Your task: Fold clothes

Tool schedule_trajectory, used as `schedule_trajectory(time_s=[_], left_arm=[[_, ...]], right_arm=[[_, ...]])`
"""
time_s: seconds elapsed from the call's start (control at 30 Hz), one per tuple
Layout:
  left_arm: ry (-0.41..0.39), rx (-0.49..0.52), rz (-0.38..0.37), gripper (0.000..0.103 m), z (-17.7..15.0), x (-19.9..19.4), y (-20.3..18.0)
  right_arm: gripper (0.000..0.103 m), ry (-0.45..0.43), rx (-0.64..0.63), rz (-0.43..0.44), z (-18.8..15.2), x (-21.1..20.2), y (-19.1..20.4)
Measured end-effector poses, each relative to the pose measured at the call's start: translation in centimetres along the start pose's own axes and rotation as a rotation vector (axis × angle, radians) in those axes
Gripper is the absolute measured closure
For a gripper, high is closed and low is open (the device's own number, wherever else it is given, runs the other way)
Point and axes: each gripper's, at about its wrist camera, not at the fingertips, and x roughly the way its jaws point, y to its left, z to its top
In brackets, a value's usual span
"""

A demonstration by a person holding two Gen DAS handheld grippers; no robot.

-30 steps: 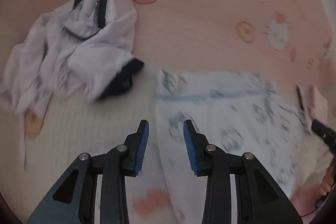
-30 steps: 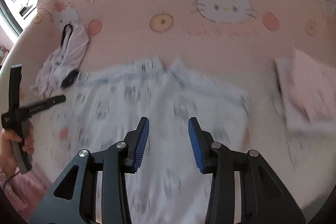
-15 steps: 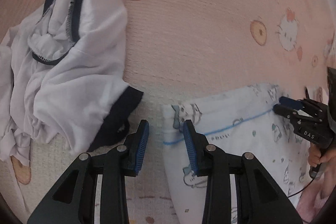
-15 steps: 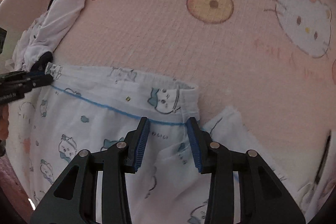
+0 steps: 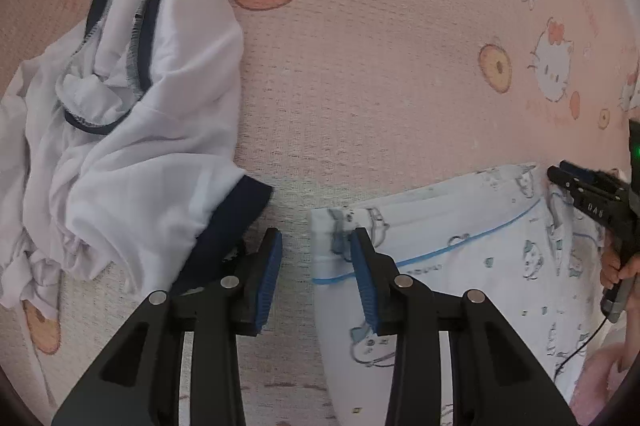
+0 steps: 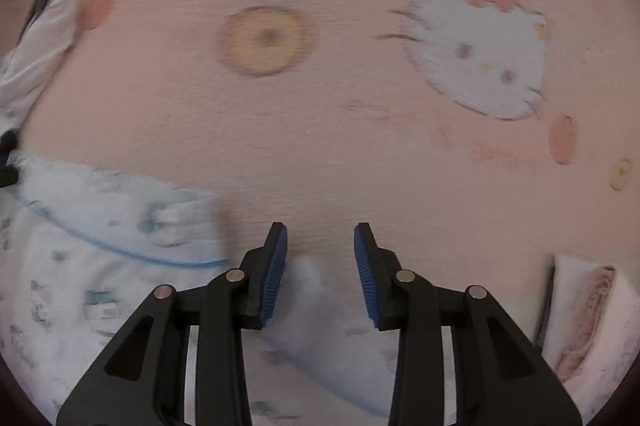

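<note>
White printed pants [image 5: 460, 274] with a blue line near the hem lie flat on the pink cartoon bedsheet [image 5: 380, 66]. My left gripper [image 5: 316, 266] is open, low over the sheet, straddling the pants' left hem corner. My right gripper [image 6: 320, 268] is open over the corner of the other pant leg [image 6: 320, 322]; the first leg's hem [image 6: 120, 226] lies to its left. The right gripper also shows at the right edge of the left wrist view [image 5: 576, 186].
A crumpled white garment with dark navy trim [image 5: 120, 130] lies left of the pants, its cuff close to my left fingers. A folded pink-and-white cloth [image 6: 588, 318] sits at the lower right of the right wrist view.
Both grippers have dropped down and moved forward to the far hem of the pants. The right gripper has shifted right, from the first leg's hem to the other leg's corner.
</note>
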Motion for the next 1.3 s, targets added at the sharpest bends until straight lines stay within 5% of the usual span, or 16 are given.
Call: schedule_trajectory(time_s=[0.07,0.13,0.23,0.33,0.37,0.4,0.47,0.53,0.7,0.83,0.93,1.1,1.3], left_arm=[[0.007,0.039,-0.009,0.066,-0.3,0.1,-0.6],[0.009,0.095,0.018,0.066,-0.5,0.5,-1.4],[-0.006,0.11,0.055,0.066,-0.6,0.5,-1.8],[-0.028,0.085,0.064,0.072,-0.5,0.2,-1.5],[-0.027,0.069,0.046,0.077,-0.5,0.1,-1.0],[-0.016,0.054,0.017,0.095,-0.4,0.3,-0.7],[-0.02,0.043,-0.006,0.098,-0.2,0.3,-0.4],[-0.04,0.039,0.005,0.099,0.1,0.1,-0.4],[-0.081,0.02,0.055,0.099,0.9,-0.3,-0.4],[-0.017,0.014,0.081,0.09,1.3,0.9,0.4],[-0.03,0.005,0.093,0.069,1.6,-0.2,0.1],[-0.069,0.12,0.035,0.066,-0.6,-3.2,-3.5],[0.026,0.355,-0.045,0.066,-8.2,-5.1,-9.9]], right_arm=[[0.066,0.0,0.053,0.156,-0.1,-0.6,-0.5],[0.059,-0.012,-0.023,0.247,-0.2,-1.4,1.7],[0.038,0.005,-0.129,0.198,-0.8,-0.3,4.5],[0.035,0.018,-0.035,0.183,-1.4,1.2,3.6],[0.038,0.012,0.002,0.202,-1.3,1.2,3.1],[0.043,0.013,0.023,0.221,-1.2,1.2,2.7],[0.079,0.016,0.022,0.282,-1.4,1.1,2.7],[0.094,0.03,0.013,0.348,-1.4,1.0,3.0],[0.096,0.028,0.009,0.335,1.2,1.3,2.1],[0.096,0.006,-0.009,0.232,3.5,2.3,3.8],[0.077,-0.038,0.073,0.202,3.2,-0.1,3.4],[0.065,-0.116,0.178,0.216,-1.6,-9.0,2.9],[0.064,0.037,0.171,0.155,-14.6,-12.5,6.7]])
